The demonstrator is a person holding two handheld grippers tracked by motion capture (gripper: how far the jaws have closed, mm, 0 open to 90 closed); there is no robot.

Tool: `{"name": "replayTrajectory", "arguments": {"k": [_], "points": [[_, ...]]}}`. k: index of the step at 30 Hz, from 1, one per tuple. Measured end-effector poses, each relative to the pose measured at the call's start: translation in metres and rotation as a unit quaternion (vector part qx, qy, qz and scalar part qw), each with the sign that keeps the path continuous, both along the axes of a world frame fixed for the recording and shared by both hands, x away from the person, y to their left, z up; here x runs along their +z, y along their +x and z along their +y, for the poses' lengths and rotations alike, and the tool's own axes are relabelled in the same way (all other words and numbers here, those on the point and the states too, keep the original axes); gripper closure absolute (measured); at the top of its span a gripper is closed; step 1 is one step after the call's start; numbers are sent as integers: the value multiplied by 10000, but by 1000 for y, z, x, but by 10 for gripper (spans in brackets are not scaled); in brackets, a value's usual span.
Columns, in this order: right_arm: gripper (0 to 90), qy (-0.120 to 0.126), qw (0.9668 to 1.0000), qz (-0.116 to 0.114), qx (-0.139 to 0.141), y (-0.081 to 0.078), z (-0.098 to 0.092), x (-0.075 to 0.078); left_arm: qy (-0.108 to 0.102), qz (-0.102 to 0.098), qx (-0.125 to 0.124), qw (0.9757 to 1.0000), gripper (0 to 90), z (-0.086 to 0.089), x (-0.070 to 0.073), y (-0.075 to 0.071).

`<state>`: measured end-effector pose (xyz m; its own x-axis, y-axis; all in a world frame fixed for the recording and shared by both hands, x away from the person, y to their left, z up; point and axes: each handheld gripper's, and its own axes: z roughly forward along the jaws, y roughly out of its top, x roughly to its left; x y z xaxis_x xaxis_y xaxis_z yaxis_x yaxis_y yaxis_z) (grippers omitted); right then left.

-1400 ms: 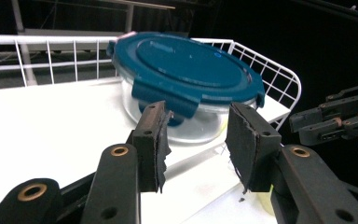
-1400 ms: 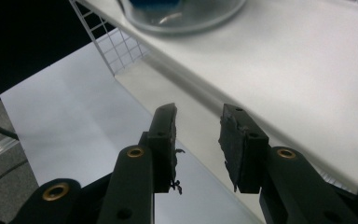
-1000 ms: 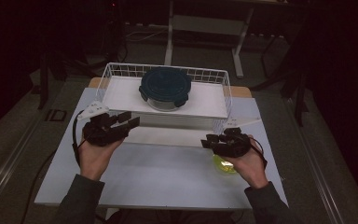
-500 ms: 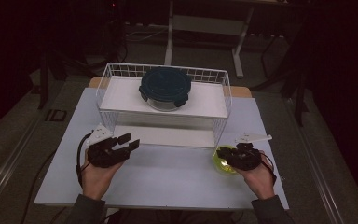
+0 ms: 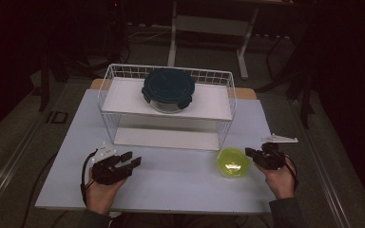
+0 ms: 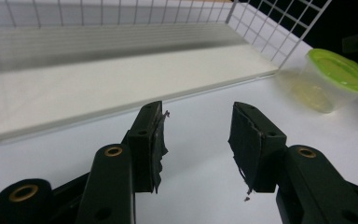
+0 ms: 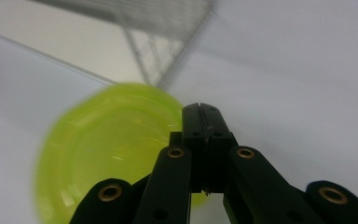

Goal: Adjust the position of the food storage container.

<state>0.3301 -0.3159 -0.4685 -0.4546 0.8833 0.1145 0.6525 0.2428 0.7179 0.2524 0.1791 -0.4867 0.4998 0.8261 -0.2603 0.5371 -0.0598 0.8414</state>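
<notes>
A small clear container with a lime-green lid (image 5: 233,161) (image 6: 335,77) (image 7: 112,144) stands on the white table (image 5: 180,187) at the front right. My right gripper (image 5: 248,152) (image 7: 201,112) sits just right of it, close to its lid edge. Its jaws have just been closing and now meet with nothing between them. My left gripper (image 5: 134,159) (image 6: 198,135) rests low over the table at the front left, open and empty, pointing toward the rack's lower shelf.
A white wire rack (image 5: 123,97) with two shelves stands at the back middle of the table. A round glass container with a dark blue lid (image 5: 168,88) sits on its top shelf. The lower shelf (image 6: 121,79) is bare. Dark floor surrounds the table.
Both hands have come down and toward the table's front. The right gripper moved right, past the green-lidded container, and its jaws closed. The left gripper stayed open.
</notes>
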Motion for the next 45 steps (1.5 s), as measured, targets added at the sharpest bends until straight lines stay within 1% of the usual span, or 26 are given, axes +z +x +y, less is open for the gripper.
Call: {"name": "replayTrajectory", "arguments": {"k": [2,4,6,10,12,14,16,20,21,23,26,30,34,38,45], "points": [[899,80,9998,115,-128,4,-8,-8,-27,37,24,10000,549,1,-5,-1],[899,211,9992,245,-235,6,-16,-15,-29,78,33,10000,549,2,-10,-2],[899,322,9985,378,-239,9,-21,-22,-42,126,57,9999,549,3,-13,-1],[899,545,9970,544,-97,12,-24,-32,-76,119,67,9999,549,4,-14,-1],[899,592,9964,610,-45,13,-23,-34,-83,98,64,9999,548,3,-13,-1],[900,660,9957,654,67,13,-21,-36,-77,98,54,9999,548,2,-14,-1],[900,638,9955,681,130,13,-19,-36,-58,104,34,9999,548,1,-14,-1],[900,774,9938,748,267,13,-14,-38,-69,103,30,9999,547,0,-14,-1],[900,776,9934,780,309,13,-13,-39,-65,105,27,9999,548,0,-14,-1],[900,695,9935,820,368,11,-9,-41,-57,113,23,9999,547,-1,-14,0],[900,704,9925,867,491,9,-4,-43,-50,116,21,9999,547,-1,-14,0],[900,557,9926,916,575,6,6,-46,-27,133,-12,9999,547,-3,-15,0],[900,698,9910,969,611,6,11,-48,-19,141,-37,9999,547,-5,-15,1],[900,656,9907,954,718,7,23,-49,1,155,-51,9999,547,-6,-16,1],[900,571,9890,998,925,10,45,-51,24,170,-88,9998,547,-7,-16,1]]}}
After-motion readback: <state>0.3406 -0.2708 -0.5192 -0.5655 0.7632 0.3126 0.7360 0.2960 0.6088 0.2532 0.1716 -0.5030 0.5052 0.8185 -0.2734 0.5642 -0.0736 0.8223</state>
